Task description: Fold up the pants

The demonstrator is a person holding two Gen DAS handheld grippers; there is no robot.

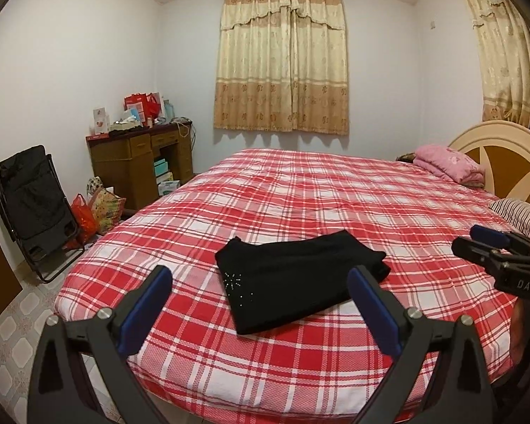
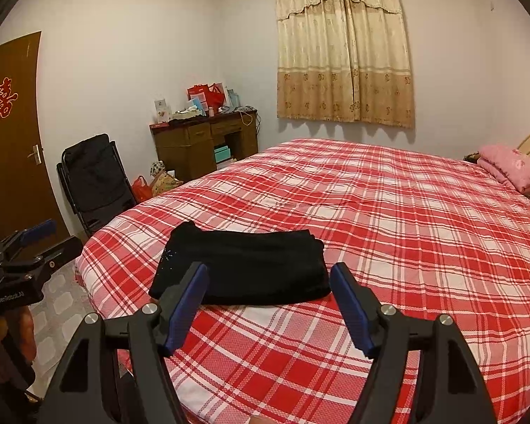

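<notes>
The black pants (image 1: 296, 279) lie folded into a compact rectangle on the red plaid bed (image 1: 300, 194), with a small sparkly motif near their left end. They also show in the right wrist view (image 2: 243, 265). My left gripper (image 1: 259, 275) is open and empty, held above the bed on the near side of the pants. My right gripper (image 2: 269, 272) is open and empty, also just short of the pants. The right gripper shows at the right edge of the left wrist view (image 1: 491, 243). The left gripper shows at the left edge of the right wrist view (image 2: 39, 236).
A pink folded blanket (image 1: 448, 164) and a striped pillow (image 1: 523, 212) lie by the headboard (image 1: 501, 148). A wooden desk (image 1: 141, 155) with clutter, a black folding chair (image 1: 35, 205) and bags (image 1: 95, 208) stand left of the bed. A brown door (image 2: 14, 127) is at far left.
</notes>
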